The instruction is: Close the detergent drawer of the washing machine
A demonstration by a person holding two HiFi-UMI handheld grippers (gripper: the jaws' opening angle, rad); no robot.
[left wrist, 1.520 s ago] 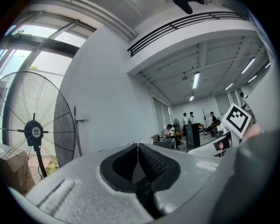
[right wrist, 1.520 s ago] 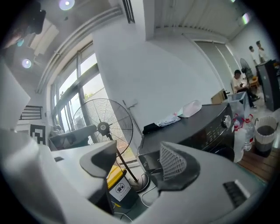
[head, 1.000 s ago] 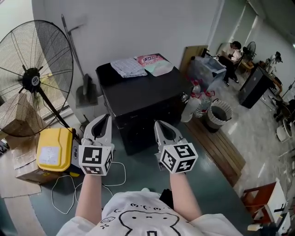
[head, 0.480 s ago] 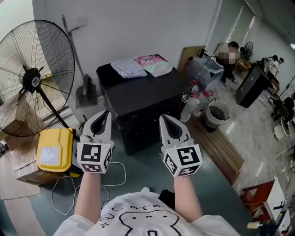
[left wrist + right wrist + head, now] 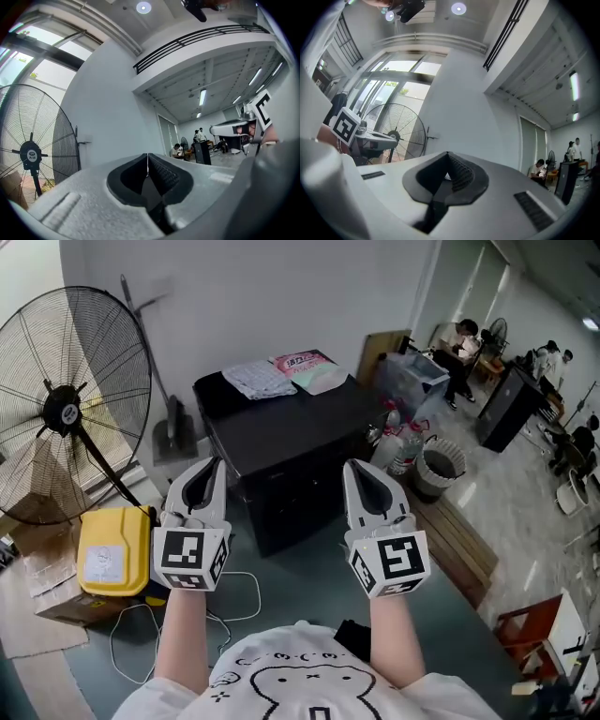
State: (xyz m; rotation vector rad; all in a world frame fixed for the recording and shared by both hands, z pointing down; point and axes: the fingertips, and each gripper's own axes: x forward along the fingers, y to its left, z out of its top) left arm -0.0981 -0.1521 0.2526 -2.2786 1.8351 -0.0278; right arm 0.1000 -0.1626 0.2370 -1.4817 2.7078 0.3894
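The washing machine [image 5: 281, 432] is a black box against the white wall in the head view; I cannot make out its detergent drawer from here. Both grippers hang in the air in front of it, apart from it. My left gripper [image 5: 214, 465] is shut with nothing between its jaws, and in its own view its tips [image 5: 147, 157] meet against the bare wall. My right gripper [image 5: 354, 468] is also shut and empty, tips [image 5: 447, 154] together, pointing about level.
A patterned cloth [image 5: 260, 377] and a pink packet [image 5: 309, 366] lie on the machine's top. A large standing fan [image 5: 66, 409] and a yellow canister [image 5: 112, 551] are at left. A bin [image 5: 439, 465] and wooden pallet [image 5: 459, 545] are at right. People sit far back right.
Both grippers have risen in front of the machine. The right one has also drifted right and rolled more upright. Both have stayed shut and empty.
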